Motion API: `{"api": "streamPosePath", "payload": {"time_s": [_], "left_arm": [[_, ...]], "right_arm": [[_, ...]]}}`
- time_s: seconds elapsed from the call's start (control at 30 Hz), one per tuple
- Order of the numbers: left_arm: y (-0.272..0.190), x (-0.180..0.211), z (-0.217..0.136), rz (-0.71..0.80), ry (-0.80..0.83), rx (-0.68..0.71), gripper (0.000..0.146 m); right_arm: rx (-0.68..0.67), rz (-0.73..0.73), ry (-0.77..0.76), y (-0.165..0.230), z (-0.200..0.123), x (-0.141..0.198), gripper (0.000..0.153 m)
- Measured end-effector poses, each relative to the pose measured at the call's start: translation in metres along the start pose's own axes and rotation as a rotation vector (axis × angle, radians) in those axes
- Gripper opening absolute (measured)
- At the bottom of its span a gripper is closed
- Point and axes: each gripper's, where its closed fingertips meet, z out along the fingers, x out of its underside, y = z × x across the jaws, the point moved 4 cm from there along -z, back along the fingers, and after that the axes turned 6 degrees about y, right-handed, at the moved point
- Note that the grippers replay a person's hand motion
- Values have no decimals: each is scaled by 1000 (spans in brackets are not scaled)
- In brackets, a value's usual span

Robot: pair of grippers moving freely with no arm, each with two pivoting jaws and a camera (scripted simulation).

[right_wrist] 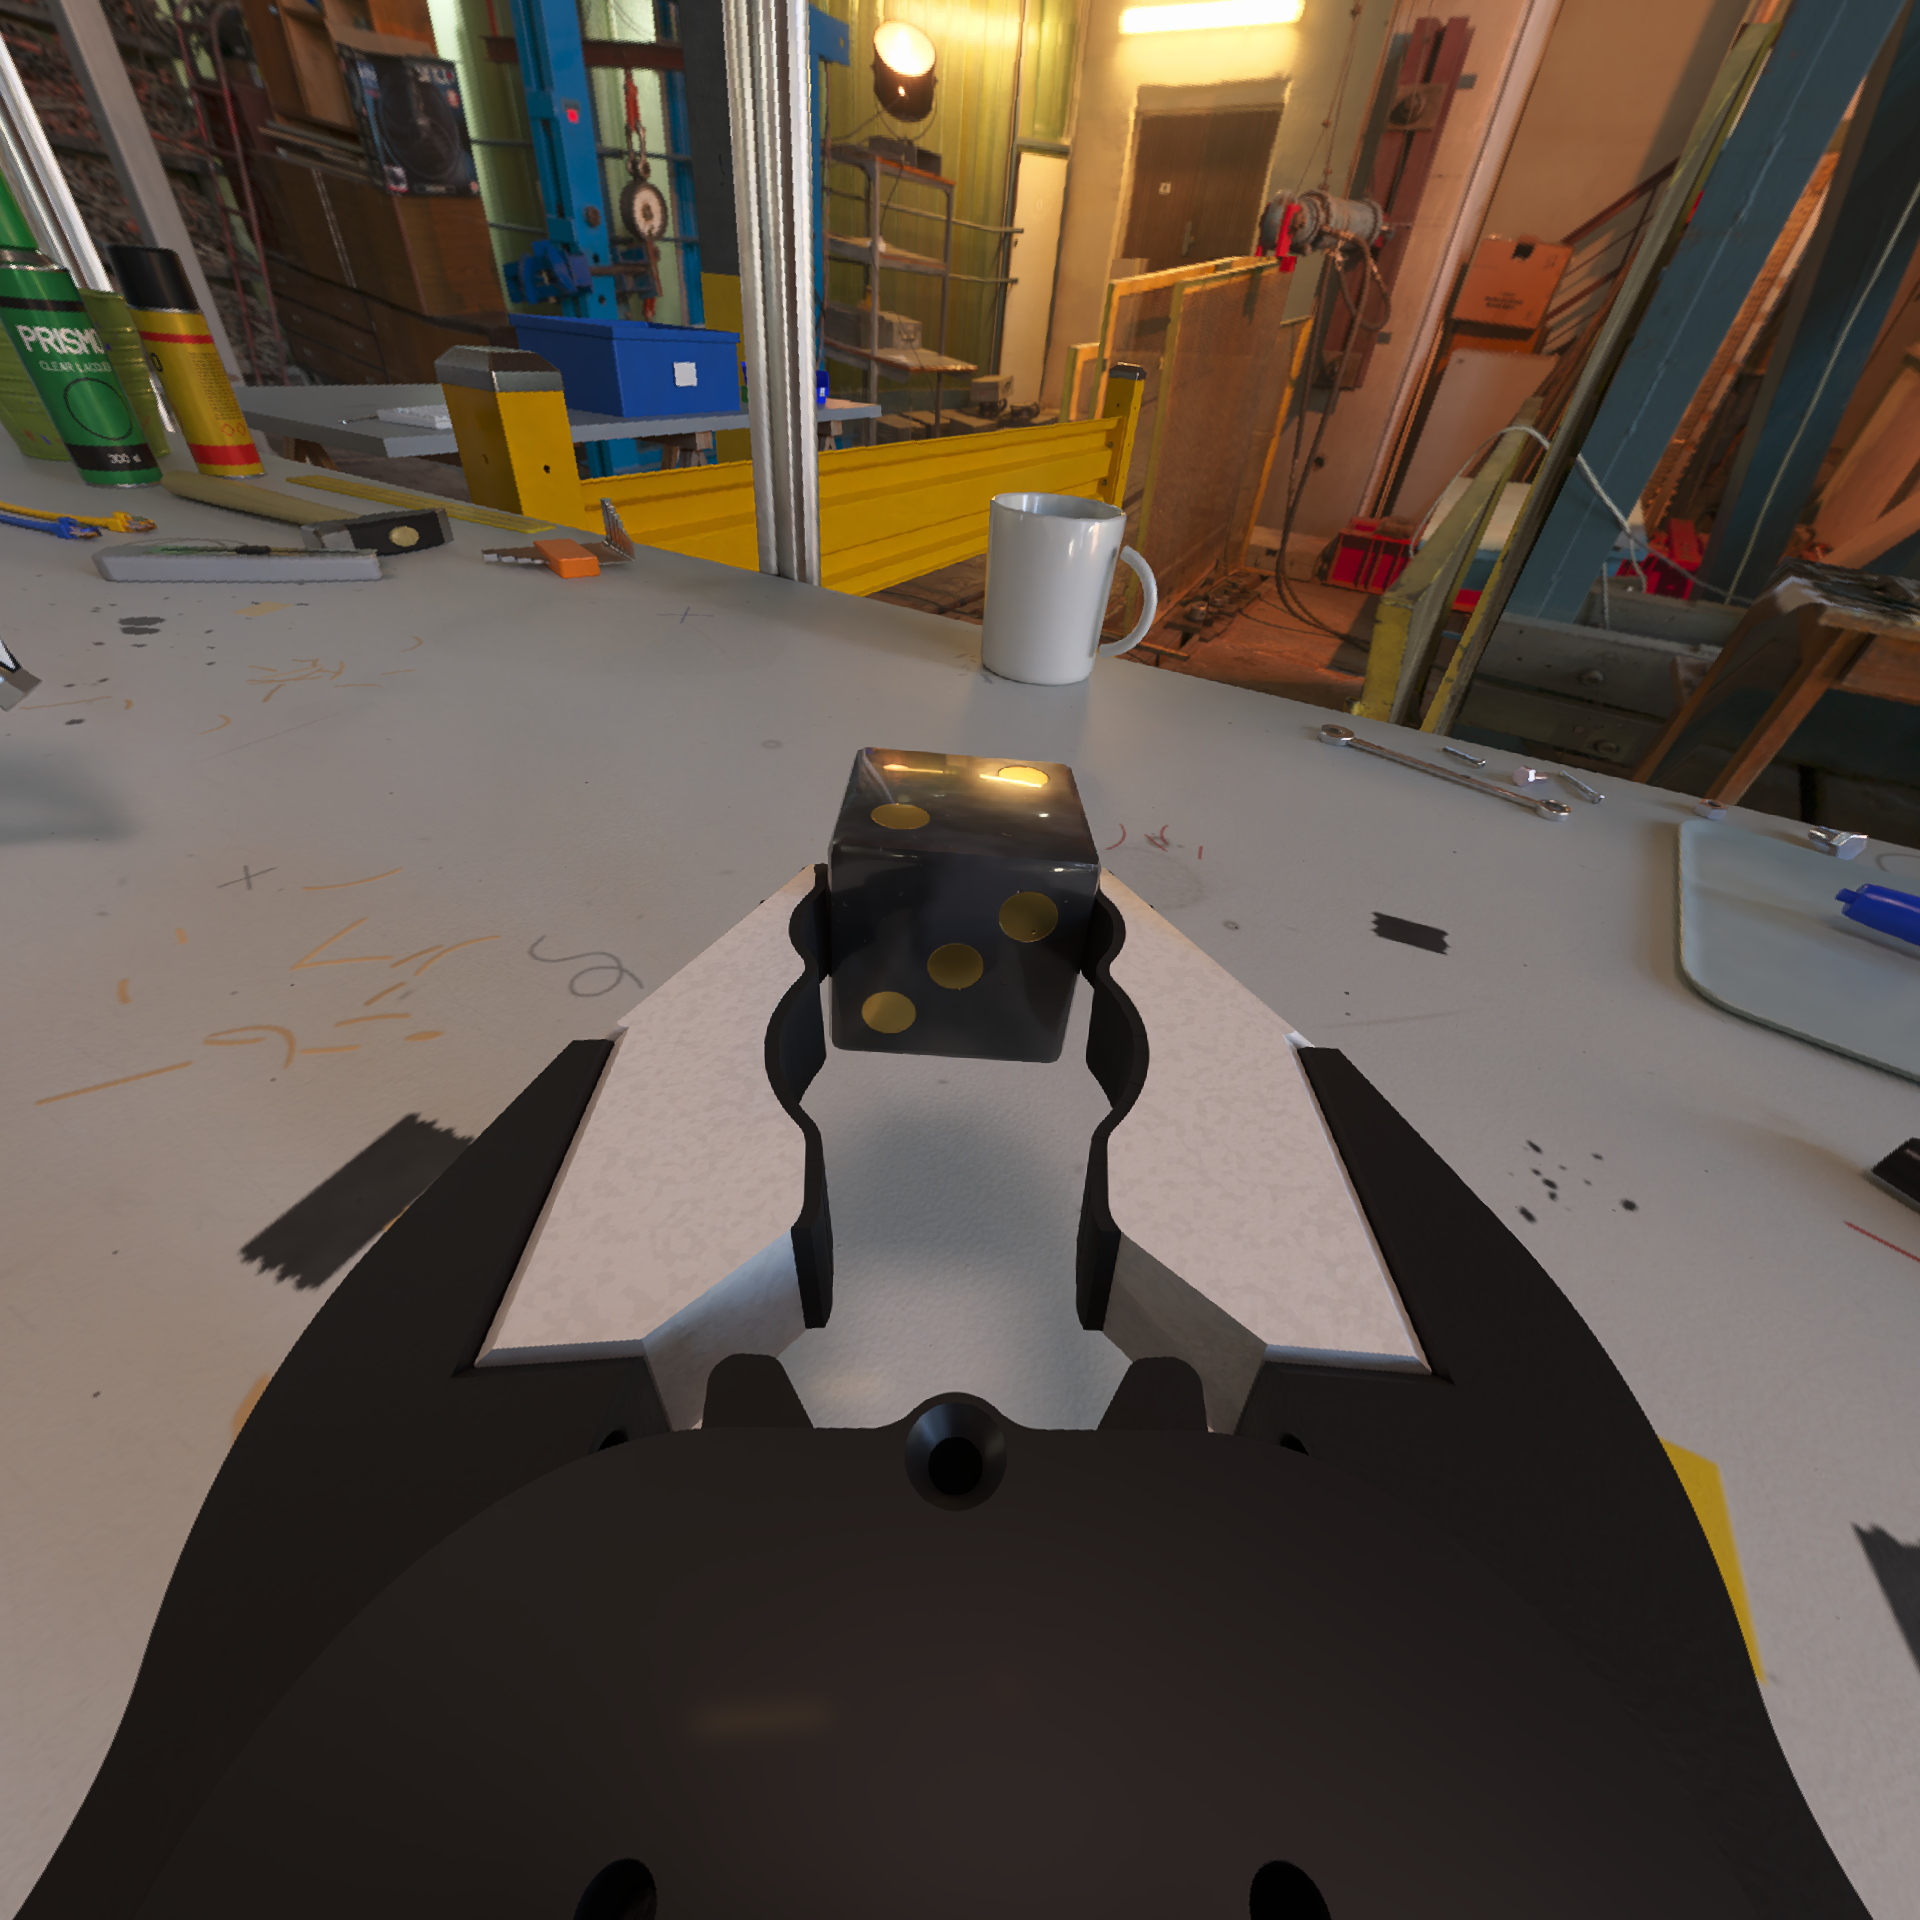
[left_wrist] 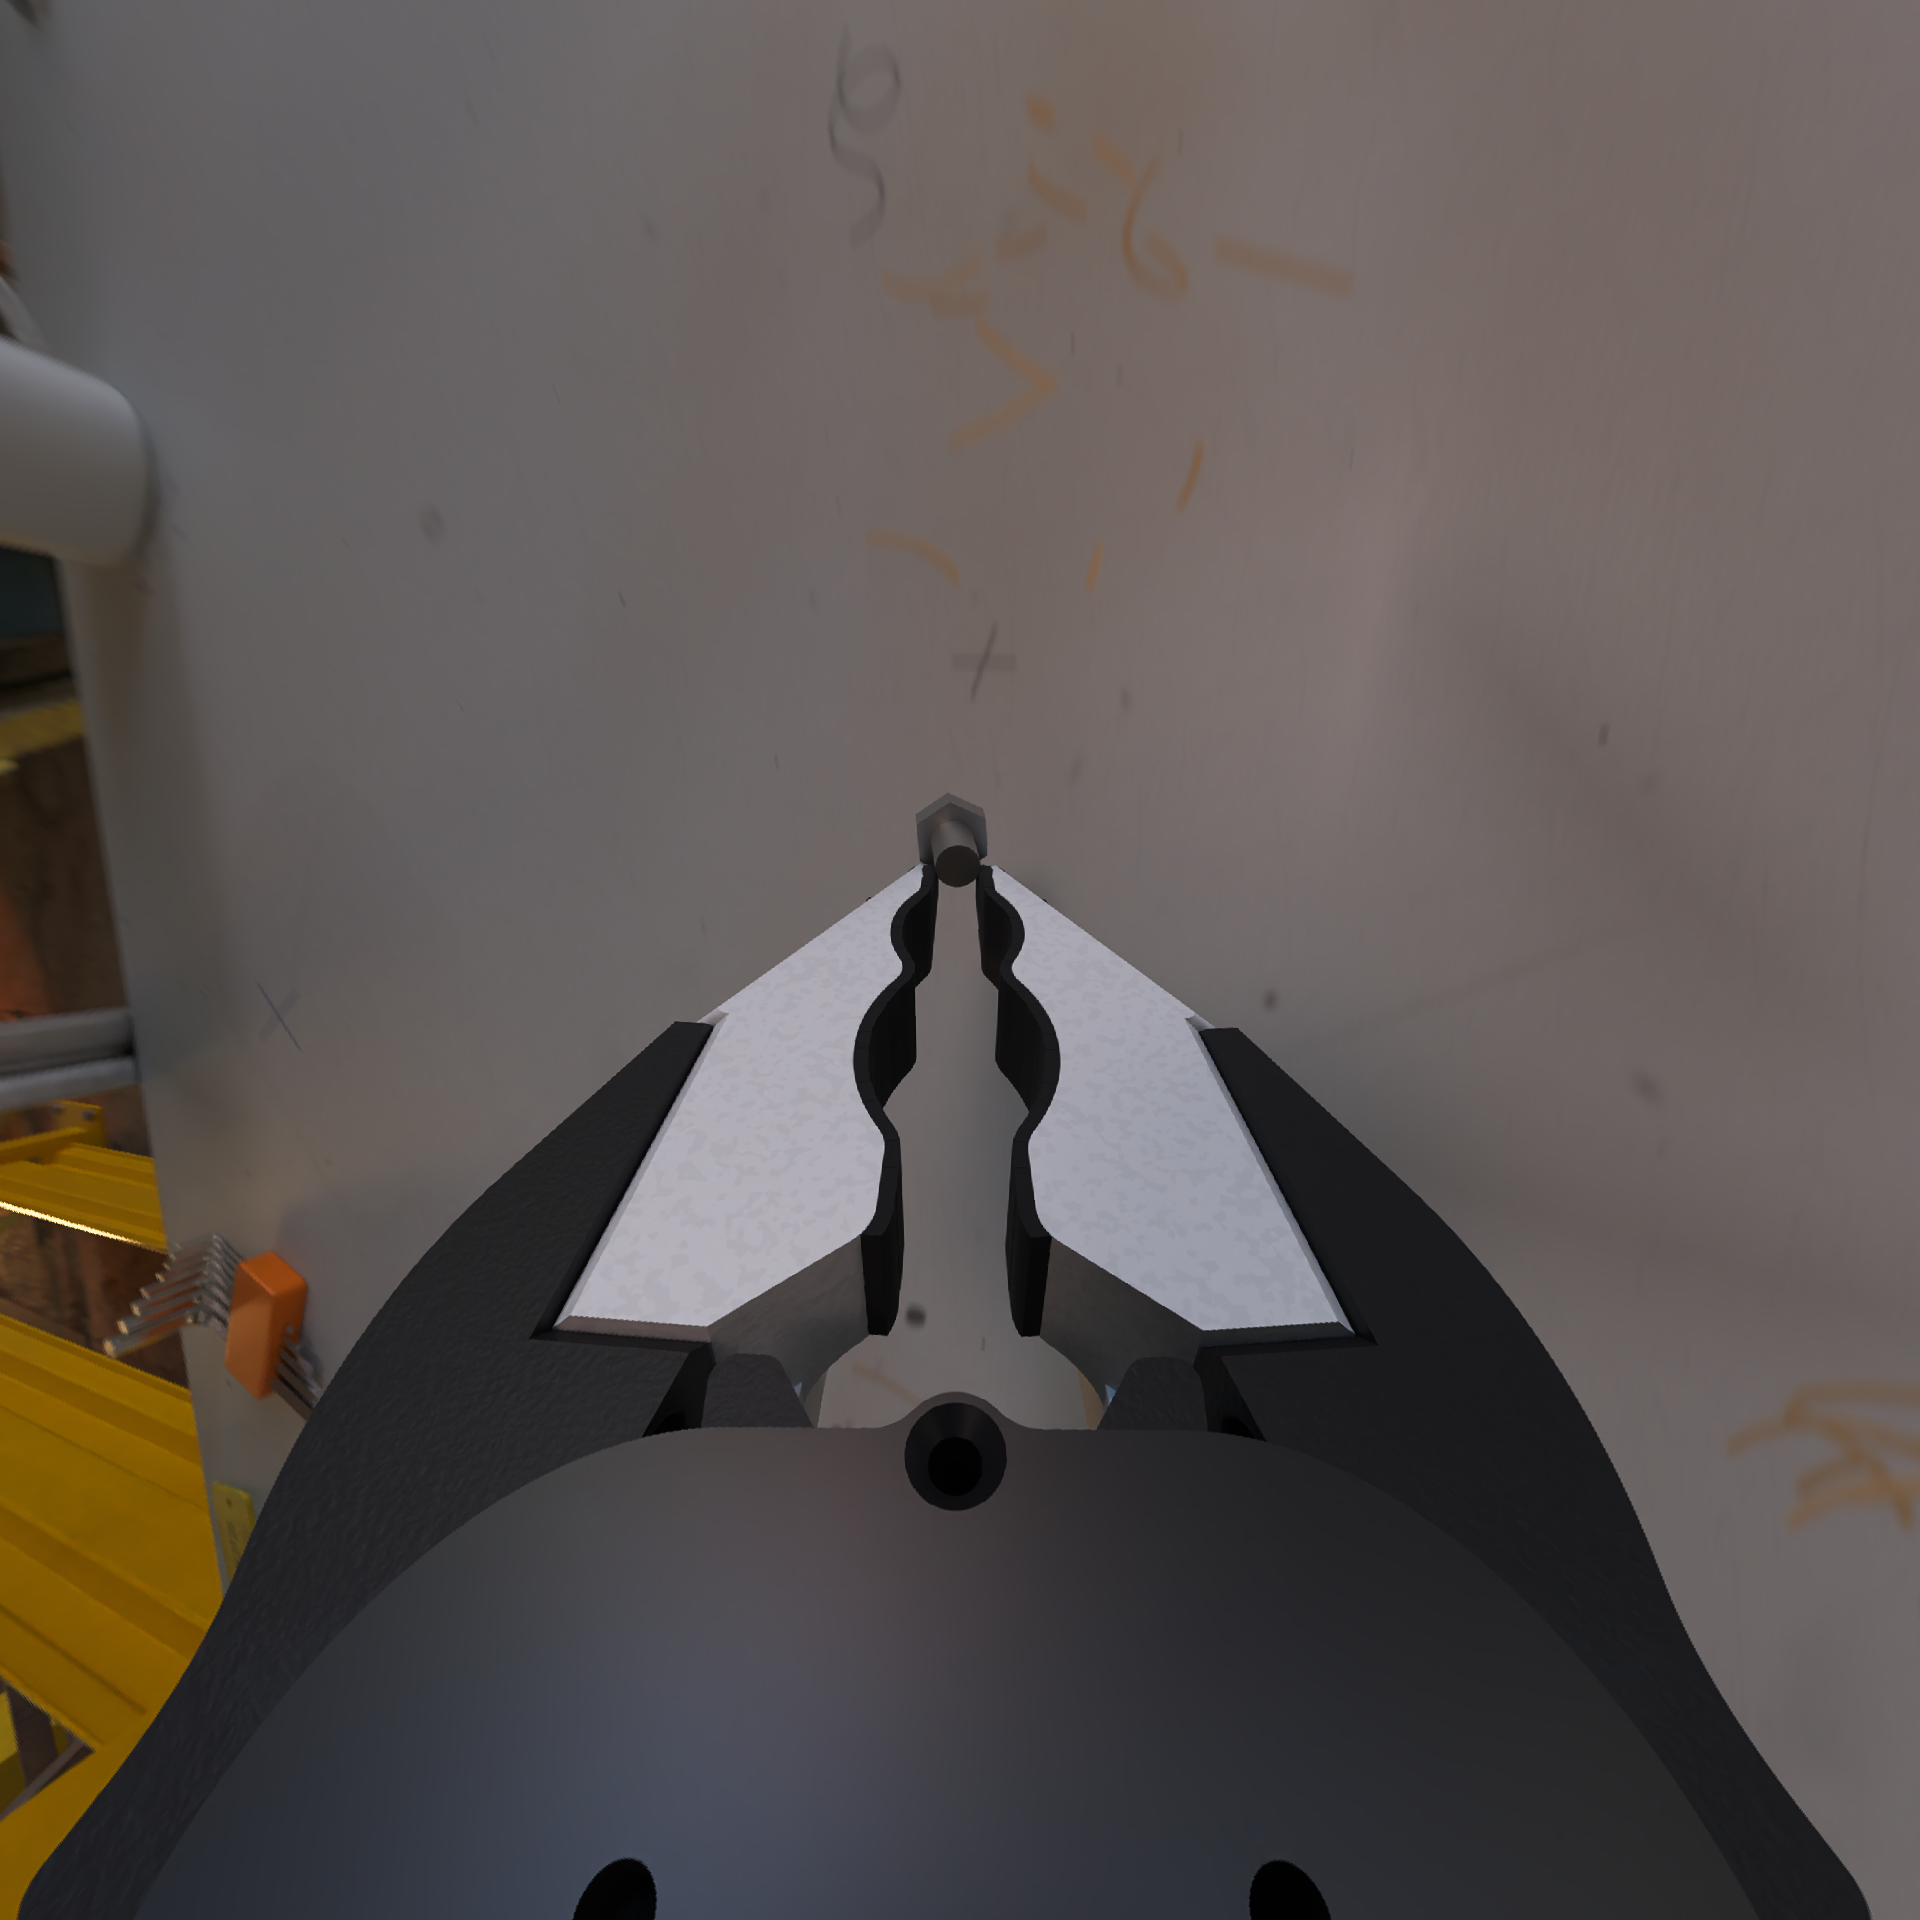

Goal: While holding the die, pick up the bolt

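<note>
The right gripper [right_wrist: 956,961] is closed on the black die [right_wrist: 961,914], held clear of the table [right_wrist: 623,790]. The left gripper [left_wrist: 956,878] is nearly closed, tips flanking the bolt [left_wrist: 951,847] shank; whether the bolt is lifted cannot be determined, so lift-off likely remains. The far-left spray cans [right_wrist: 94,374] carry printed labels; the table bears scribbles.

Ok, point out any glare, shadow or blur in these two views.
Right wrist view: warm glare on the die's top face, soft shadow on the table beneath it, background sharp. Left wrist view: flat, dim light; the table scribbles look smeared, while the bolt stays crisp.
</note>
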Motion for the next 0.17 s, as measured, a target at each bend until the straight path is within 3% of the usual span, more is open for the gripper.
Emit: {"api": "streamPosePath", "payload": {"time_s": [0.17], "left_arm": [[-23,-49,21,0,-107,-53,7]], "right_arm": [[-4,-5,-9,1,-2,-2,48]]}}
